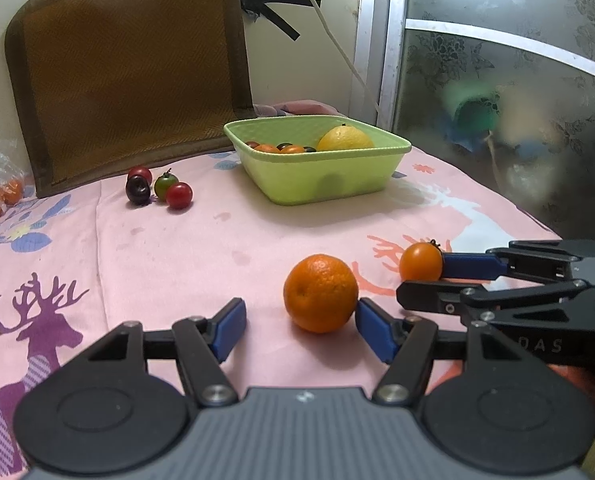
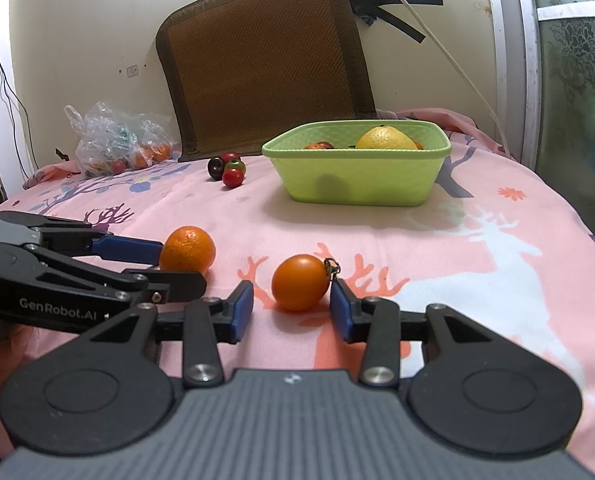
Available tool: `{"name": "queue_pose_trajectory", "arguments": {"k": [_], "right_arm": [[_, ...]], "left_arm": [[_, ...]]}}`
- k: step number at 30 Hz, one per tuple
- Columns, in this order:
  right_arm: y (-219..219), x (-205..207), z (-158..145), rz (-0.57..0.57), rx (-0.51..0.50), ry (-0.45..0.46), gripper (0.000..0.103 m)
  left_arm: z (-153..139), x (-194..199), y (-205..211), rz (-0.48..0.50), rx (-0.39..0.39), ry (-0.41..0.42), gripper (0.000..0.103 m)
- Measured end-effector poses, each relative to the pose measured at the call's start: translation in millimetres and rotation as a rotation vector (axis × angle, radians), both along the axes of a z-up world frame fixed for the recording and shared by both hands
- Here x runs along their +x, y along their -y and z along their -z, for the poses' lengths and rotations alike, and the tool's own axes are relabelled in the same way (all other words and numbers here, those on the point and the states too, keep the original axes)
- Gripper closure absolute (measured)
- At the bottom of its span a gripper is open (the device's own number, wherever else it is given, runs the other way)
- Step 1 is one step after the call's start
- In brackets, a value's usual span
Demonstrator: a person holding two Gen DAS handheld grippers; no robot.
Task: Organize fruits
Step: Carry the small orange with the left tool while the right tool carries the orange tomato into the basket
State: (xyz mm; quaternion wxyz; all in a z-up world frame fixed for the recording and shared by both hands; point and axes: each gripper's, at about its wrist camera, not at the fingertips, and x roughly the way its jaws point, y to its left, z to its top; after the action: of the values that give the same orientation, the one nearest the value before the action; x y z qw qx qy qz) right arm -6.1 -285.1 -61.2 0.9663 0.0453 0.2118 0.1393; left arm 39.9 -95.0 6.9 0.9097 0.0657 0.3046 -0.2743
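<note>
While both claws gape around fruit, four small fruits (image 1: 157, 190) flank the basket (image 1: 321, 176).

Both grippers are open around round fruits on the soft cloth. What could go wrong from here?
1. The left gripper touches the mandarin with only one finger; closing may roll it sideways.
2. The right gripper brackets the smooth orange tomato, which might slip or get squeezed.
3. The two grippers work close together and could collide on the way to the green basket.
</note>
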Motion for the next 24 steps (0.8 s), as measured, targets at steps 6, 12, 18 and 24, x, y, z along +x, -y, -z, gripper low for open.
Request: {"name": "queue_pose_trajectory", "arguments": {"k": [6, 12, 18, 24], "right_arm": [[0.4, 0.5, 0.5, -0.004, 0.001, 0.000, 0.058], [1.7, 0.7, 0.8, -0.002, 0.008, -0.002, 0.058], [5.9, 0.6, 0.9, 0.003, 0.019, 0.001, 0.058], [9.2, -0.5, 1.1, 0.026, 0.038, -0.001, 0.064]], "left_arm": [[-0.9, -3.0, -0.1, 0.011, -0.020, 0.021, 0.042], [-3.4, -9.6, 6.7, 0.051, -0.017, 0.064, 0.044], [-5.9, -9.7, 5.3, 0.066, -0.040, 0.064, 0.044], [-4.3, -4.1, 10.1, 0.079, -0.030, 0.039, 0.052]]}}
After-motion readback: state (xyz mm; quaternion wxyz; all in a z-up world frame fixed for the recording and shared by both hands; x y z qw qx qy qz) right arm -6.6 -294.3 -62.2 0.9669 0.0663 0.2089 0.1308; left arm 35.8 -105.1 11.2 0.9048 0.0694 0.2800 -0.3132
